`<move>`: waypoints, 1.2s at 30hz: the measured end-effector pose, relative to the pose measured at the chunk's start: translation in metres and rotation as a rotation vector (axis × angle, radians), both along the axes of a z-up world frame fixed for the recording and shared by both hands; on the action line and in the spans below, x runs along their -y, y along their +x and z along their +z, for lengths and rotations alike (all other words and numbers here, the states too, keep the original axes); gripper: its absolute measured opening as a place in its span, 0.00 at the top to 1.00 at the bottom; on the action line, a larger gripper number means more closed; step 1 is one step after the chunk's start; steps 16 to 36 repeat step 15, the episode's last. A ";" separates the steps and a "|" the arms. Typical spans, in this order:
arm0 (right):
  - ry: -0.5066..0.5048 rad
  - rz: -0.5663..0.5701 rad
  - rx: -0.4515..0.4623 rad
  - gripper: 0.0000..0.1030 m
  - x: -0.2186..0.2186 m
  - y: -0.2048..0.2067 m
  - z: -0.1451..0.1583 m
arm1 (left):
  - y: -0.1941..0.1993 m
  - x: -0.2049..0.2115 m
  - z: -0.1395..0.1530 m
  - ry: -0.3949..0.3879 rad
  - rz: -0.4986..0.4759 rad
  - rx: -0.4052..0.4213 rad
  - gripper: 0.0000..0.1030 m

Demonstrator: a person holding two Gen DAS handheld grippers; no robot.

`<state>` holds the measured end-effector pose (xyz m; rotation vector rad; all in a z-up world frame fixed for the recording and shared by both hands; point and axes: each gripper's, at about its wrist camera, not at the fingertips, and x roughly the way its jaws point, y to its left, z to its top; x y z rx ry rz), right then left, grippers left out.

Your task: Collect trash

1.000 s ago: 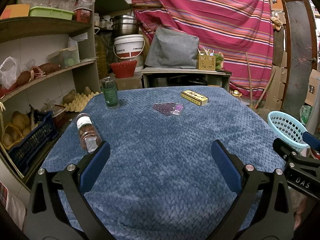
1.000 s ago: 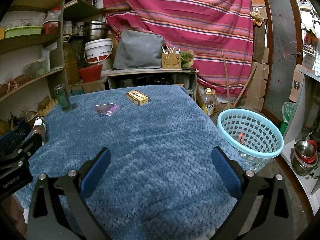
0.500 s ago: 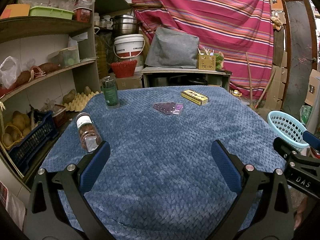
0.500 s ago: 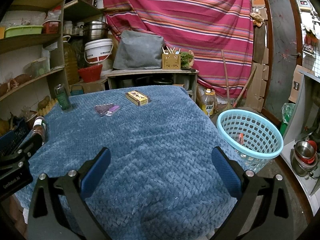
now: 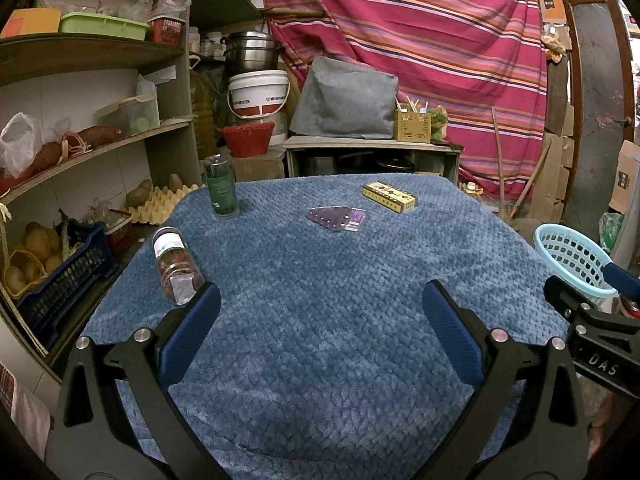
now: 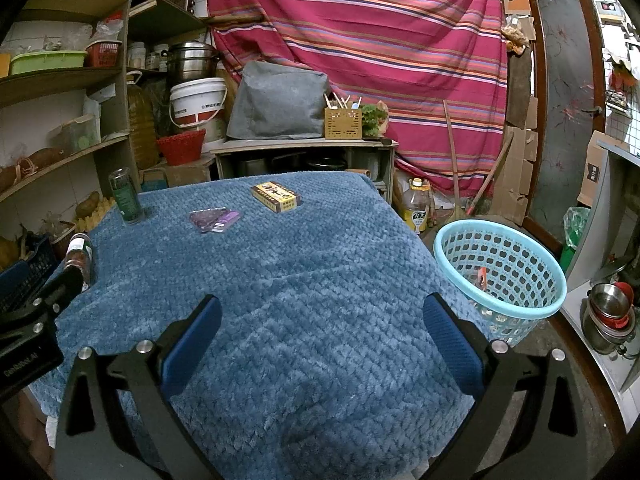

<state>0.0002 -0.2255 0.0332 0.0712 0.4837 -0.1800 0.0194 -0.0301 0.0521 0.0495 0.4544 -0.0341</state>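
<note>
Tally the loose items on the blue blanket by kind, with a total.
Bottles or jars: 2, a green bottle standing upright and a clear jar lying on its side
Boxes: 1, a yellow box
Packets: 1, a purple packet
Total: 4

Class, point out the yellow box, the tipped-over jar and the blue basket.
yellow box [image 6: 275, 197], right wrist view, its printed top face
tipped-over jar [image 5: 177, 267], left wrist view, its clear side
blue basket [image 6: 500, 226], right wrist view, its far rim
</note>
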 end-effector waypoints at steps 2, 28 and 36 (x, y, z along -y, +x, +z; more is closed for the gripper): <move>0.001 0.000 -0.001 0.04 0.000 0.000 0.000 | -0.001 0.000 0.000 0.000 0.001 0.001 0.05; 0.001 0.001 0.000 0.04 0.000 -0.001 0.000 | -0.005 0.001 0.003 -0.001 0.000 0.007 0.05; 0.001 0.001 0.000 0.04 0.000 -0.001 0.000 | -0.005 0.001 0.003 -0.001 0.000 0.007 0.05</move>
